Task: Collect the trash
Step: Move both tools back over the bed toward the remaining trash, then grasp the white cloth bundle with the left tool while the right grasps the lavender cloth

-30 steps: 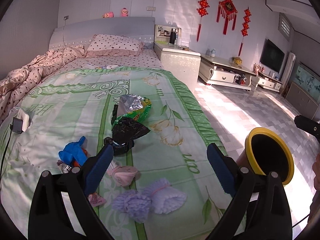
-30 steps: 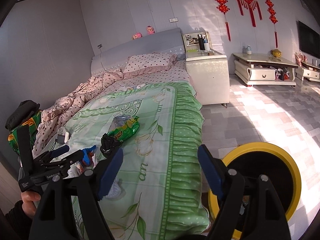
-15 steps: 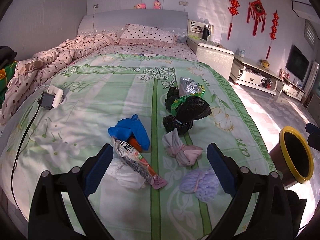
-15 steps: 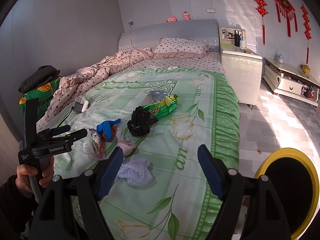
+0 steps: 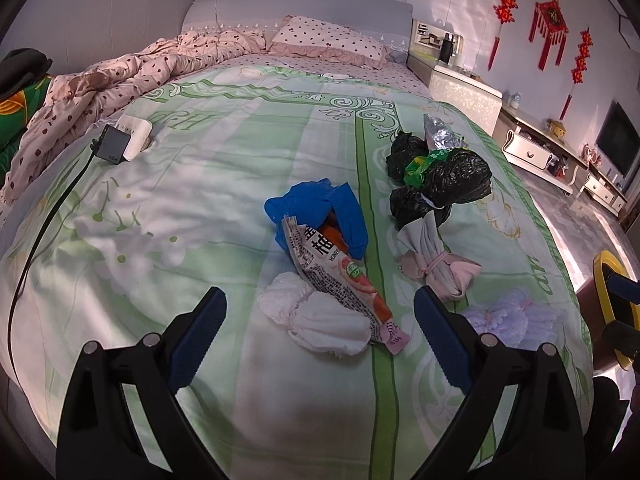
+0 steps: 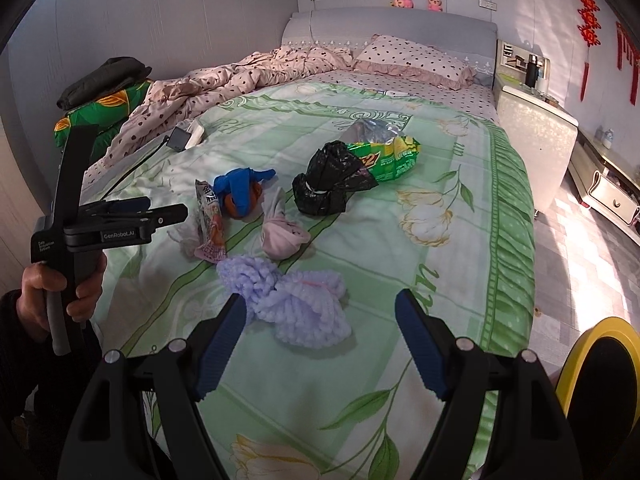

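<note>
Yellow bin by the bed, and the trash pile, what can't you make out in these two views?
- Yellow bin: right wrist view, cut off by the frame edge; its inside is dark.
- Orange thing: mostly hidden under the blue bag.
- Black bag: knotted shut, contents hidden.
- Snack wrapper: print too small to read.

Sunlit tiled floor [image 6: 592, 248] beside the bed [image 5: 224, 148] — pale walls.
</note>
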Action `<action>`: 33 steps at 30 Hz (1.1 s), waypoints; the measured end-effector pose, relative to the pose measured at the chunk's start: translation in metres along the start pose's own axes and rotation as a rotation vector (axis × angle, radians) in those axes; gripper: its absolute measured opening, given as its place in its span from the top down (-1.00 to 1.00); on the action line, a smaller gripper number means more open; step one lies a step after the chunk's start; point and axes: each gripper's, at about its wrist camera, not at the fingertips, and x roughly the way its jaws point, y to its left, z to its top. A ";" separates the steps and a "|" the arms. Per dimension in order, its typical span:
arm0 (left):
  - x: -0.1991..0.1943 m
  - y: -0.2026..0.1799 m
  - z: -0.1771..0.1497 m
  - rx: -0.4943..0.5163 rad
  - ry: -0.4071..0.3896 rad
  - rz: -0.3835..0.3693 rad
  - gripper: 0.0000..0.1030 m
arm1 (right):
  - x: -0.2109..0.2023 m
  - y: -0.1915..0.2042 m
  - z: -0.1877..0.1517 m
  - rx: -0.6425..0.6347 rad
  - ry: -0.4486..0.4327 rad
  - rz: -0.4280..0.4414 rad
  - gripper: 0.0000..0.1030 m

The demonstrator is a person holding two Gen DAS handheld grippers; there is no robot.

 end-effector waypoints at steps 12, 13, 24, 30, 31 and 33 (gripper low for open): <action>0.037 0.021 -0.003 -0.054 0.064 0.002 -0.76 | 0.047 0.002 -0.003 -0.061 0.093 0.037 -0.43; 0.040 0.022 -0.003 -0.058 0.068 -0.001 -0.76 | 0.052 0.003 -0.004 -0.066 0.099 0.041 -0.43; 0.069 0.013 -0.007 -0.015 0.107 -0.041 -0.28 | 0.084 0.010 0.002 -0.095 0.132 0.087 -0.36; 0.069 0.016 -0.007 -0.015 0.096 -0.053 0.00 | 0.085 0.006 0.002 -0.101 0.148 0.095 -0.29; 0.069 0.018 -0.007 -0.022 0.096 -0.055 0.02 | 0.085 0.004 0.001 -0.093 0.156 0.102 -0.29; 0.068 0.021 -0.008 -0.032 0.094 -0.060 0.07 | 0.083 0.001 -0.001 -0.081 0.164 0.113 -0.29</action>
